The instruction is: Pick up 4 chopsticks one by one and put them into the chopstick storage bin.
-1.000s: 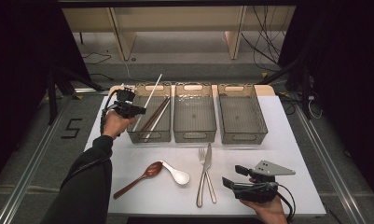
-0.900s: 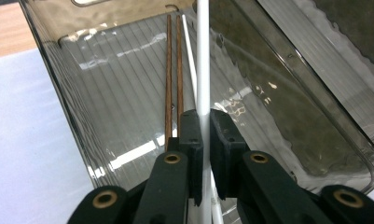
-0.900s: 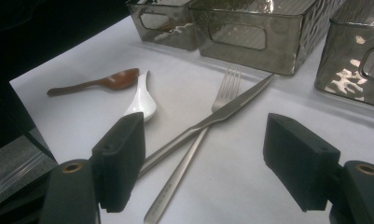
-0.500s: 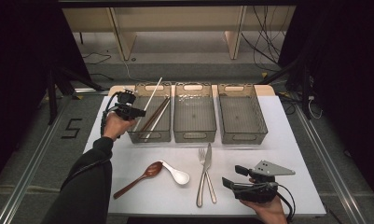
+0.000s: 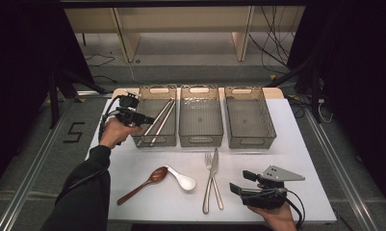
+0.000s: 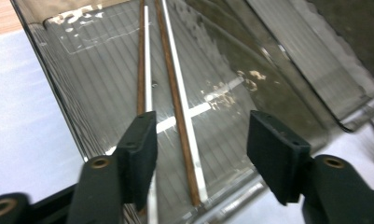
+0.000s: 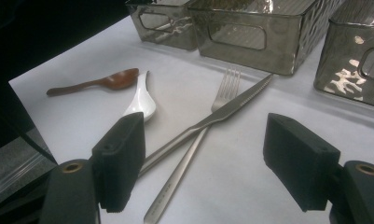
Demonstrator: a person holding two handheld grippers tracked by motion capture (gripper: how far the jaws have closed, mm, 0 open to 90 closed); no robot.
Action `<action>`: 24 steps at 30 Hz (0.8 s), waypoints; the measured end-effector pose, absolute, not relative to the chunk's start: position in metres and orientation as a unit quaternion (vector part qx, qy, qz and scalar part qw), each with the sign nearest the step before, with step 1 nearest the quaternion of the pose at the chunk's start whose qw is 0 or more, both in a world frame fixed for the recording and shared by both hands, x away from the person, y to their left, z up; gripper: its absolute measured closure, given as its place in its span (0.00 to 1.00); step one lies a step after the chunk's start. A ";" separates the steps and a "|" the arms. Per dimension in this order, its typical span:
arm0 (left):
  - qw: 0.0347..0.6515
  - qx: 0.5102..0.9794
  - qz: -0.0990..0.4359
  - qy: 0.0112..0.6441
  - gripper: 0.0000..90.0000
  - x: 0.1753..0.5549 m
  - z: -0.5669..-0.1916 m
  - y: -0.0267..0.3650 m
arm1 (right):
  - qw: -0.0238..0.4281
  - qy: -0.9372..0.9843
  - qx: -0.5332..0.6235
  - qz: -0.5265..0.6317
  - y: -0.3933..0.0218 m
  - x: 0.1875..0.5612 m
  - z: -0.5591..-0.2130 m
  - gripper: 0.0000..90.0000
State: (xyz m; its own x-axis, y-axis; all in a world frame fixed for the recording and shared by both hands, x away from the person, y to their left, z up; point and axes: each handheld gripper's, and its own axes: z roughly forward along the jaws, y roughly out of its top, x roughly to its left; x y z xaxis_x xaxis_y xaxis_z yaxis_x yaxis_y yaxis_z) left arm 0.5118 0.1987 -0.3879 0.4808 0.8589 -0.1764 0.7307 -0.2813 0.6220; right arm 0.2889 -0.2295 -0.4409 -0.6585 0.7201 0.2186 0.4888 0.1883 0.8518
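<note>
Chopsticks (image 6: 175, 100): two, flat in the leftmost bin (image 5: 154, 139), upper left of the high view; left gripper (image 6: 201, 154) view shows its fingers just opened wide over them, gripping nothing; right gripper (image 7: 203, 161) fingers wide, empty; three bins; on desk (image 5: 296, 144): two spoons, one fork (image 7: 222, 93), one knife (image 7: 231, 107)

Glossy smoked plastic bins (image 5: 200, 120) are gleaming on a matt white table (image 5: 296, 159), beside polished metal cutlery (image 7: 208, 126), a glazed white spoon (image 7: 140, 105), a wooden spoon (image 7: 96, 81) and two-tone chopsticks (image 6: 175, 93).
</note>
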 end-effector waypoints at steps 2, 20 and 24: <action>0.337 0.795 0.096 0.496 0.43 0.505 -0.385 0.198 | 0.116 0.762 0.397 0.499 -0.230 0.289 -0.441 0.34; 0.356 0.814 0.088 0.451 0.28 0.445 -0.390 0.190 | 0.113 0.759 0.401 0.501 -0.232 0.289 -0.442 0.34; 0.348 0.820 0.088 0.446 0.25 0.441 -0.393 0.188 | 0.113 0.758 0.401 0.502 -0.234 0.290 -0.442 0.34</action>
State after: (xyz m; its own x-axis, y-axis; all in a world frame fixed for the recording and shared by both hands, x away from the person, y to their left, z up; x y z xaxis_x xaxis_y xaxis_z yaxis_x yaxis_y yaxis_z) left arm 0.4411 0.1875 -0.3932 0.5862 0.7926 -0.1675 0.6707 -0.3590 0.6491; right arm 0.2900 -0.2339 -0.4421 -0.6534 0.7211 0.2306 0.4933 0.1745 0.8522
